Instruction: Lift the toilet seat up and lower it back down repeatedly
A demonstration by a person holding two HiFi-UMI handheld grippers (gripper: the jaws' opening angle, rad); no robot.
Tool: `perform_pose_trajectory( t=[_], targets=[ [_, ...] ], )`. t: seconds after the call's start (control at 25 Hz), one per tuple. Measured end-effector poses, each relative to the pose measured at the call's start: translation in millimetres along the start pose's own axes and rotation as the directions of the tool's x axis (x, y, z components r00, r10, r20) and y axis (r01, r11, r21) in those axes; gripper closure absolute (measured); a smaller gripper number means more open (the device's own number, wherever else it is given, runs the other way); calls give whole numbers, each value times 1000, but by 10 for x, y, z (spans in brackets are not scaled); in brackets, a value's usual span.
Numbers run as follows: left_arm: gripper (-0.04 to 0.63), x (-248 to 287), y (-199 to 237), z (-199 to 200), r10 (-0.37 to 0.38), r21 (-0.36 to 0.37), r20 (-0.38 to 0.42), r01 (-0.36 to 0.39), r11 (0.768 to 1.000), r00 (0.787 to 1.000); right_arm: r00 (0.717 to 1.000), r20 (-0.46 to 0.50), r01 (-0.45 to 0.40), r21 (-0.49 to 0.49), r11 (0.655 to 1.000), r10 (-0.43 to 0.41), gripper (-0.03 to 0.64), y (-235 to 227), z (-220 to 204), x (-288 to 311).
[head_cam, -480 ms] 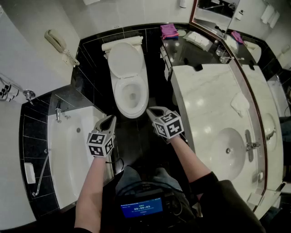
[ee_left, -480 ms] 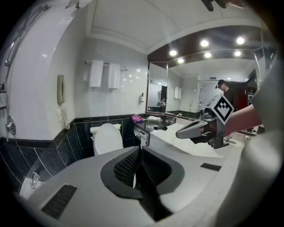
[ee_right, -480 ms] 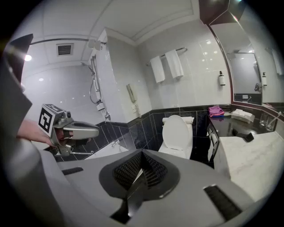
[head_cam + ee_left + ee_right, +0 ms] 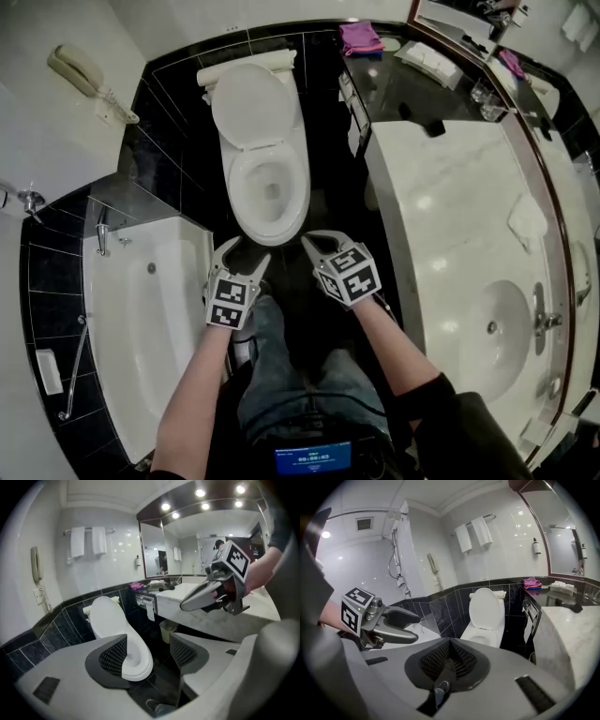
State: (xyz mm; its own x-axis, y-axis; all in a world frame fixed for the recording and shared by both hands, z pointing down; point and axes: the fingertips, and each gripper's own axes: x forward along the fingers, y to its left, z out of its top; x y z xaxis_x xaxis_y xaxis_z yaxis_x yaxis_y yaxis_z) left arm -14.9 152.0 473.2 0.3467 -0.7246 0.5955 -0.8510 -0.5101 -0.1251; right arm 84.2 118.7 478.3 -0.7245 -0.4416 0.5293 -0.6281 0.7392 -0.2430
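Note:
The white toilet stands ahead with its lid raised against the tank, and the seat ring seems to lie flat on the bowl. My left gripper hovers open just before the bowl's front left rim and touches nothing. In the left gripper view the bowl shows beyond the spread pads, with the lid behind. My right gripper is shut and empty just right of the bowl's front. Its own view shows the closed jaws, the left gripper and the toilet further off.
A bathtub runs along the left and a marble vanity with a sink along the right. A paper holder hangs on the vanity's side and a small bin stands under it. The person's legs are just behind the grippers.
The left gripper has shifted right, nearer the bowl's front rim. The person's legs have come forward under the arms. The right gripper stays about where it was.

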Motion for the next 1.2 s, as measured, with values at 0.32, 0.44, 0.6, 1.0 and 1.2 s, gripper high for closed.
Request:
perform_pose_trajectory(
  t=[0.32, 0.44, 0.6, 1.0, 1.2],
  targets=[
    [276, 1475, 237, -1212, 52, 338, -115, -10, 941, 992, 998, -20, 51, -45, 998, -52, 598, -628, -722, 1189],
    [276, 1876, 281, -1579, 73, 423, -128, -12, 906, 989, 999, -18, 50, -45, 998, -51, 598, -742, -972, 1536],
    [276, 2292, 301, -1976, 76, 463, -157, 6, 887, 985, 999, -26, 45, -31, 999, -46, 598, -856, -1320, 1968],
    [278, 3211, 329, -2869, 49, 638, -224, 109, 762, 973, 996, -40, 77, 2, 997, -77, 597, -1284, -1883, 2666],
    [278, 3498, 361, -3105, 58, 666, -253, 131, 734, 966, 996, -14, 88, 23, 996, -88, 597, -1484, -1967, 2823]
  ],
)
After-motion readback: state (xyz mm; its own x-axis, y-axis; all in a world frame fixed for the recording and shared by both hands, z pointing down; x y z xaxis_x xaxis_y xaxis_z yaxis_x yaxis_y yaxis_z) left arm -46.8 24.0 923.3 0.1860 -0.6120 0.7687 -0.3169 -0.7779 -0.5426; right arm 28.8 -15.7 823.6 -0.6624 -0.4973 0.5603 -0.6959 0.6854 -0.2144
